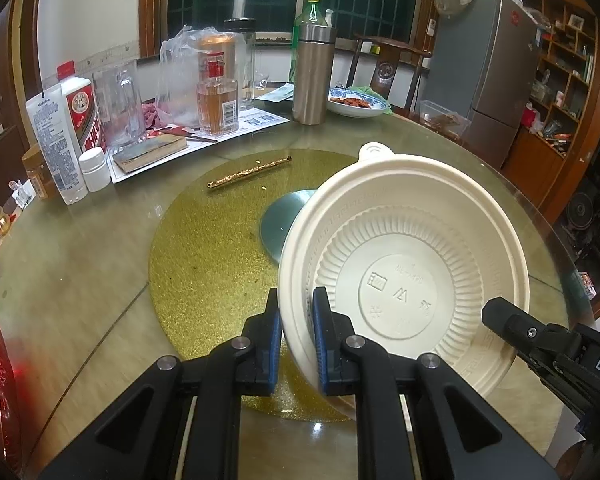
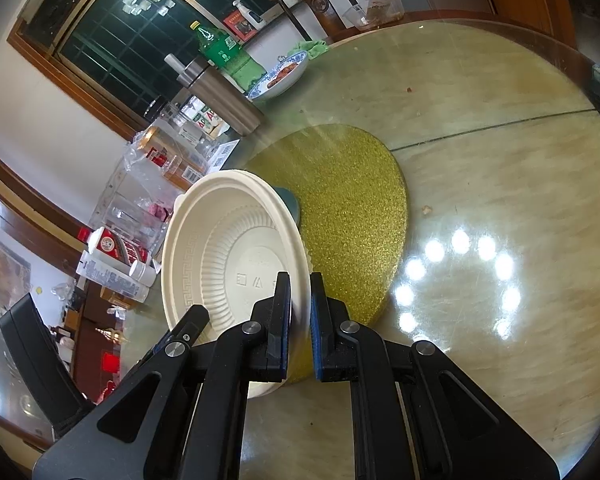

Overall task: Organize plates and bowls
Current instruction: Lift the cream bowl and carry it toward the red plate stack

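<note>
A cream plastic bowl hangs tilted above the gold glitter mat, its embossed inside facing the left wrist camera. My left gripper is shut on its left rim, one blue pad on each side of the wall. The right gripper reaches in from the right and grips the opposite rim. In the right wrist view the bowl fills the left centre, my right gripper is shut on its near rim, and the left gripper holds the lower-left edge. The bowl's top rim looks doubled.
A grey disc lies on the mat behind the bowl. On the round glass table stand bottles, a steel thermos, a blue-and-white dish of food, a book and a gold stick.
</note>
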The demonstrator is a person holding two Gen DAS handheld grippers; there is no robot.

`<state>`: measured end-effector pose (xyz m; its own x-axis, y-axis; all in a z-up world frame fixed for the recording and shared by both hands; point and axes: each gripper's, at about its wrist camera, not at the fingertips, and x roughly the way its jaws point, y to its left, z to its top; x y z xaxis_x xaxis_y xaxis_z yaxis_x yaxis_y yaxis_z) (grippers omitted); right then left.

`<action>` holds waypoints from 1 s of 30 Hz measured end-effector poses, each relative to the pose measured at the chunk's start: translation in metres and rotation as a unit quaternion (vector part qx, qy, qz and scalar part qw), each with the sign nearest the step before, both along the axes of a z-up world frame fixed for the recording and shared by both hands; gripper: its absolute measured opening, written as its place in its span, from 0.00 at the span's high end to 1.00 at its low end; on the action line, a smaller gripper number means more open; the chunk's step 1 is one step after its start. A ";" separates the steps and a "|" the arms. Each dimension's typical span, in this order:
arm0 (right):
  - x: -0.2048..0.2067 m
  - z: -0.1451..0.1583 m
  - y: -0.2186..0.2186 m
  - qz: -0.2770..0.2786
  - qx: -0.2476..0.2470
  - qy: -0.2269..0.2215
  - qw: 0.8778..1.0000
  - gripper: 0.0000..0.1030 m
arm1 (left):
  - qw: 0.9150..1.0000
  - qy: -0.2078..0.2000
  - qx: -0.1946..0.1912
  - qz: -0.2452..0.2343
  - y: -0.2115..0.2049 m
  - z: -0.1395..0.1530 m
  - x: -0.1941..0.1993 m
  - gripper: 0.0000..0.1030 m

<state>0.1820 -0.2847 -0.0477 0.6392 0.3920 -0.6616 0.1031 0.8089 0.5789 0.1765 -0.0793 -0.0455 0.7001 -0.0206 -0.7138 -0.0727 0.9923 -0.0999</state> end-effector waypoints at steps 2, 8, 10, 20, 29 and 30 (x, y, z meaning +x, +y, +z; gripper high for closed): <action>0.000 0.000 0.000 0.000 0.001 0.000 1.000 0.92 | 1.000 -0.001 0.001 0.000 0.000 0.000 0.000 0.87; -0.001 0.005 -0.001 -0.001 0.000 -0.007 1.000 0.92 | 1.000 -0.007 0.007 0.002 -0.003 0.006 -0.002 0.87; -0.001 0.009 -0.001 0.000 0.000 -0.013 1.000 0.92 | 1.000 -0.011 0.013 0.003 -0.005 0.011 -0.003 0.87; -0.015 0.037 0.022 0.036 -0.008 -0.040 0.999 0.92 | 0.999 -0.027 0.020 0.026 0.020 0.042 -0.034 0.87; -0.051 0.069 0.066 0.086 -0.019 -0.082 0.993 0.92 | 0.996 -0.061 0.013 0.059 0.063 0.069 -0.087 0.86; -0.054 0.072 0.072 0.093 -0.020 -0.087 0.992 0.92 | 0.996 -0.064 0.013 0.063 0.067 0.071 -0.091 0.86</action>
